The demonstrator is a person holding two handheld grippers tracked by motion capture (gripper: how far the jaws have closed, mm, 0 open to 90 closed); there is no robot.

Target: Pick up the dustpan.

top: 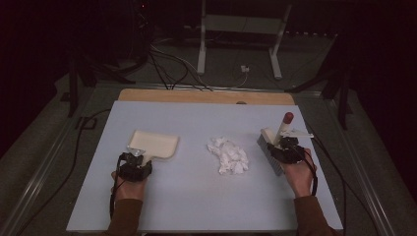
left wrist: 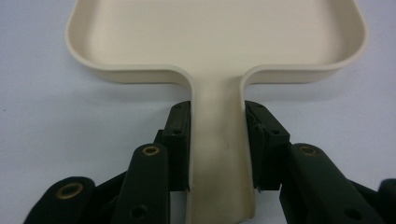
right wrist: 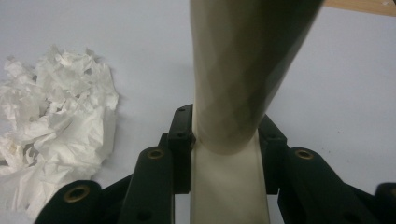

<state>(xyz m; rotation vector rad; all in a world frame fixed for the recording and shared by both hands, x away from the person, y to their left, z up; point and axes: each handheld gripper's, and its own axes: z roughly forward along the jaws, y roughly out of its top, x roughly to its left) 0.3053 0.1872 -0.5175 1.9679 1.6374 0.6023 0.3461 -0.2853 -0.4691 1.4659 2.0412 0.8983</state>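
Observation:
A cream dustpan (top: 156, 141) lies flat on the pale table (top: 196, 196) at the left, its handle pointing toward the person. My left gripper (top: 141, 156) is shut on that handle; in the left gripper view the pads press both sides of the dustpan (left wrist: 215, 32) handle, where the left gripper (left wrist: 217, 114) sits. At the right, my right gripper (top: 284, 143) is shut on a cream hand brush (top: 269, 146) with a red-tipped handle. The brush handle (right wrist: 243, 60) rises between the jaws of the right gripper (right wrist: 226, 123). A heap of crumpled white paper scraps (top: 228, 155) (right wrist: 51, 126) lies between the two tools.
A wooden strip (top: 206, 96) runs along the table's far edge. Beyond it, cables (top: 167, 69) and a white stand's legs (top: 238, 29) sit on the dark floor. Bare tabletop stretches in front of the paper heap.

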